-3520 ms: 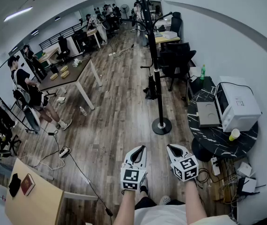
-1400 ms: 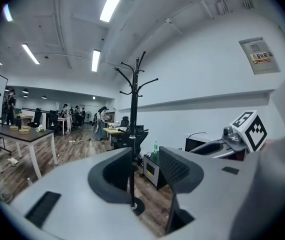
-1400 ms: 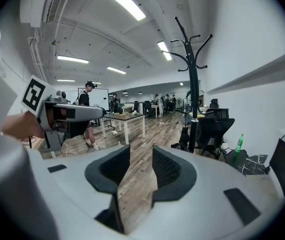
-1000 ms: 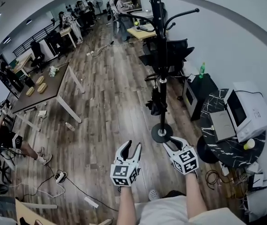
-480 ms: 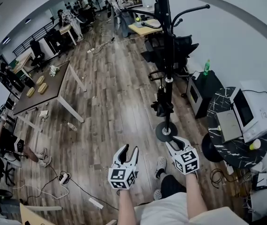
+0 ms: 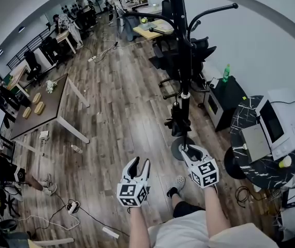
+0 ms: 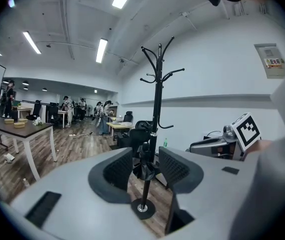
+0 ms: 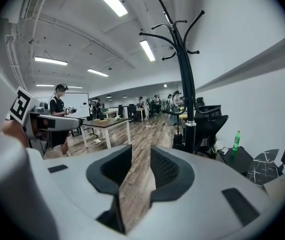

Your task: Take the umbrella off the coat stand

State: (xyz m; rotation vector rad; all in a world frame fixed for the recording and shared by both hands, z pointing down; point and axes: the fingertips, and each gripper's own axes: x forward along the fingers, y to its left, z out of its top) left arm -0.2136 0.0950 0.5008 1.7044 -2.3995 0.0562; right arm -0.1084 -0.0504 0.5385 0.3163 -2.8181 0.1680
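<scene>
Left tool (image 6: 139, 163) stands wide open, empty. Right tool (image 6: 190, 150) is closing its jaws with nothing between them. The folded black umbrella (image 6: 179, 122) hangs low on the coat stand (image 6: 181, 45), untouched.

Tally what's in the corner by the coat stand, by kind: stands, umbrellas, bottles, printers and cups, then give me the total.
Coat stand: 1
Umbrella: 1
Green bottle: 1
Printer: 1
Yellow cup: 1
Total: 5
</scene>
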